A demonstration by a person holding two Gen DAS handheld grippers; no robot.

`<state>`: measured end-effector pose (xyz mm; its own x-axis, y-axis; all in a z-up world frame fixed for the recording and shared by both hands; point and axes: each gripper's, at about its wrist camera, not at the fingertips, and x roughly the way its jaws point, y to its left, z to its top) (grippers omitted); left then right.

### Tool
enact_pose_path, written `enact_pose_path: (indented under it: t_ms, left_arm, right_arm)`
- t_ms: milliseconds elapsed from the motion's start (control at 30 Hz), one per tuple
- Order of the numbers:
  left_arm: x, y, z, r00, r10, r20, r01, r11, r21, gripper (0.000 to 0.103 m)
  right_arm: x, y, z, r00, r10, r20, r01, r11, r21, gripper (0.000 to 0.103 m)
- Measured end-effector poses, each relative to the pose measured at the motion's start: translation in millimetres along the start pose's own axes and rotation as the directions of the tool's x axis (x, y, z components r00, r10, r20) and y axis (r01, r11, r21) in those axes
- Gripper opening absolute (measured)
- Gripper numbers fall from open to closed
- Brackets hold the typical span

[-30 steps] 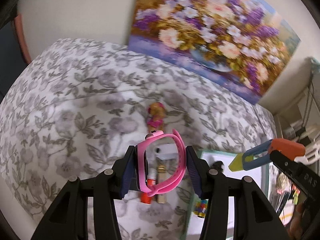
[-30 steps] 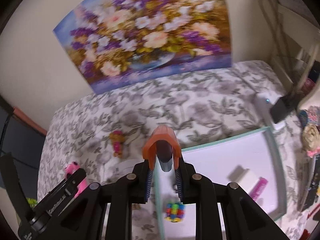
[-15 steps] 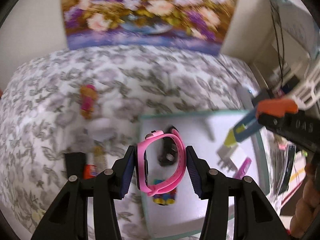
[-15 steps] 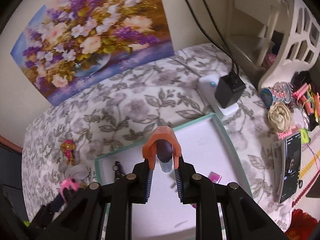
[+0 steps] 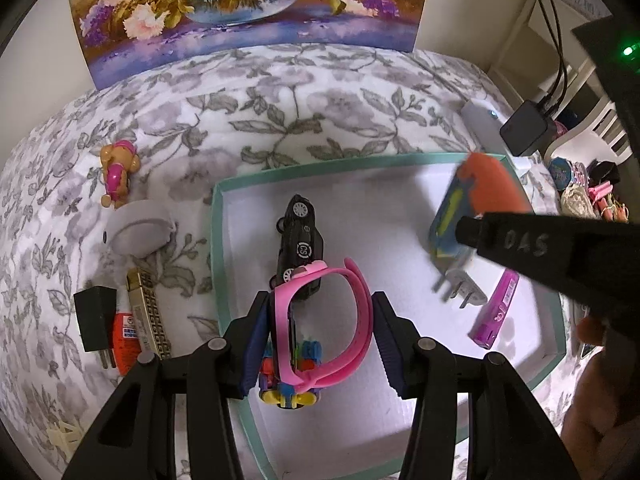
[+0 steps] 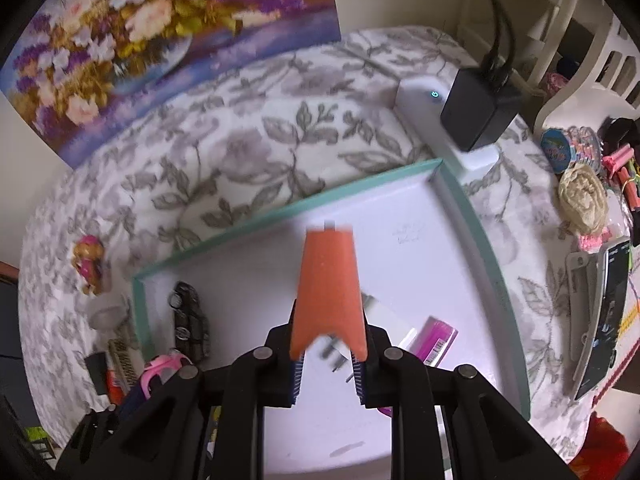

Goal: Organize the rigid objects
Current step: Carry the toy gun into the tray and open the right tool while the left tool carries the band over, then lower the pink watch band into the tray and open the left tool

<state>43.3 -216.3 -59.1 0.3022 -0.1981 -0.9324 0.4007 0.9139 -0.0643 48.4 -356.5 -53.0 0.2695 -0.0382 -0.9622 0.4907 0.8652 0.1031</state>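
Observation:
A pink wrist watch [image 5: 360,304] is clamped between the pads of my left gripper [image 5: 320,332], which is shut on it and hangs over the near left part of the teal-rimmed white tray [image 5: 216,248]. Under it lie a black toy car [image 5: 300,240] and a colourful bead toy [image 5: 288,384]. My right gripper [image 6: 328,372] is shut on an orange-capped blue and yellow object [image 6: 328,292], held above the tray's right half. Below it sit a white plug [image 5: 460,288] and a magenta stick [image 5: 496,308].
Left of the tray, on the flowered bedspread, lie a pup figure [image 5: 116,168], a white round piece [image 5: 136,232], a black plug [image 5: 94,316], an orange tube [image 5: 126,336] and a gold lighter [image 5: 148,312]. A power strip with a black charger [image 6: 476,116], a phone [image 6: 600,320] and clutter crowd the right.
Both grippers have come down and swung from over the bedspread to over the tray, each keeping its object. The left one has rolled and left the loose items behind on its left.

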Motion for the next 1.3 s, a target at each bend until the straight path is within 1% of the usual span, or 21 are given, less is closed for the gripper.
enact_pose_path:
  t_ms: [133,167,500,533,567,600,667,800,867,900,933,967,1033,1067,1100,1133,1167,1300]
  left_arm:
    - [5.4,0.8,-0.1,1.000,0.009,-0.007,-0.009,1.000,-0.002,0.052]
    - [6.4,1.5,-0.1,1.000,0.009,-0.010,-0.009,1.000,-0.004,0.052]
    - [8.3,4.0,0.2,0.999,0.018,-0.028,-0.019,1.000,-0.010,0.052]
    - [7.6,4.1,0.5,0.999,0.017,-0.027,-0.017,1.000,-0.011,0.055]
    - [6.8,4.1,0.9,1.000,0.014,-0.027,-0.014,1.000,-0.011,0.064]
    - [6.0,4.3,1.3,1.000,0.009,-0.027,-0.010,1.000,-0.013,0.068]
    - [4.4,4.3,1.8,1.000,0.005,-0.026,-0.005,1.000,-0.018,0.070]
    - [-2.3,4.7,4.0,1.000,0.004,-0.017,-0.004,1.000,-0.015,0.071]
    - [-8.1,5.4,6.3,1.000,-0.001,-0.005,0.001,1.000,-0.015,0.073]
    - [-11.1,6.4,7.5,1.000,-0.004,0.001,0.004,1.000,-0.018,0.074]
    - [-14.0,8.2,8.8,1.000,-0.004,0.005,0.004,1.000,-0.023,0.077]
    - [-16.2,10.4,9.8,1.000,-0.003,0.009,0.003,1.000,-0.029,0.078]
    - [-20.7,19.2,12.6,1.000,0.002,0.017,-0.001,0.999,-0.054,0.078]
    - [-23.3,25.7,14.0,1.000,0.005,0.023,-0.003,0.997,-0.076,0.078]
    - [-25.2,31.5,14.8,1.000,0.009,0.028,-0.006,0.996,-0.094,0.078]
    - [-28.1,39.7,15.6,0.999,0.016,0.035,-0.011,0.993,-0.120,0.079]
    - [-30.4,47.0,16.3,0.999,0.022,0.041,-0.016,0.990,-0.143,0.080]
    - [-41.5,82.9,19.8,0.997,0.043,0.065,-0.026,0.969,-0.248,0.081]
  right_arm:
    - [15.8,-3.0,-3.4,0.999,-0.029,-0.045,0.029,1.000,0.007,0.022]
    - [15.3,-3.0,-3.4,0.999,-0.035,-0.034,0.035,0.999,0.001,0.022]
    - [15.6,-6.3,-5.3,0.998,-0.053,-0.047,0.052,0.999,-0.002,0.022]
    - [16.0,-6.3,-4.3,0.997,-0.053,-0.050,0.053,0.999,-0.003,0.022]
    - [14.6,-7.0,-3.7,0.997,-0.054,-0.054,0.054,0.999,-0.002,0.022]
    - [13.1,-7.8,-3.7,0.997,-0.055,-0.054,0.055,0.998,0.000,0.023]
    - [12.0,-4.0,-2.8,0.997,-0.061,-0.051,0.061,0.998,-0.006,0.023]
    - [0.9,-0.9,-0.1,0.998,-0.061,-0.034,0.060,0.998,-0.010,0.024]
    - [-5.0,0.7,1.5,0.998,-0.058,-0.020,0.058,0.998,-0.011,0.026]
    - [-9.4,1.9,2.7,0.998,-0.061,-0.008,0.061,0.998,-0.013,0.029]
    - [-13.6,2.5,3.4,0.998,-0.065,0.004,0.065,0.998,-0.014,0.034]
    - [-19.2,3.5,4.3,0.998,-0.066,0.019,0.067,0.998,-0.015,0.037]
    - [-27.7,5.7,6.0,0.997,-0.065,0.043,0.066,0.998,-0.019,0.045]
    - [-33.0,6.6,6.6,0.996,-0.065,0.057,0.066,0.998,-0.020,0.046]
    - [-37.6,6.9,7.0,0.996,-0.066,0.068,0.067,0.998,-0.021,0.048]
    - [-39.9,7.8,7.6,0.995,-0.066,0.076,0.068,0.997,-0.021,0.054]
    - [-43.4,8.2,8.0,0.994,-0.068,0.086,0.070,0.997,-0.021,0.056]
    - [-49.1,13.3,8.2,0.992,-0.069,0.105,0.074,0.996,-0.041,0.063]
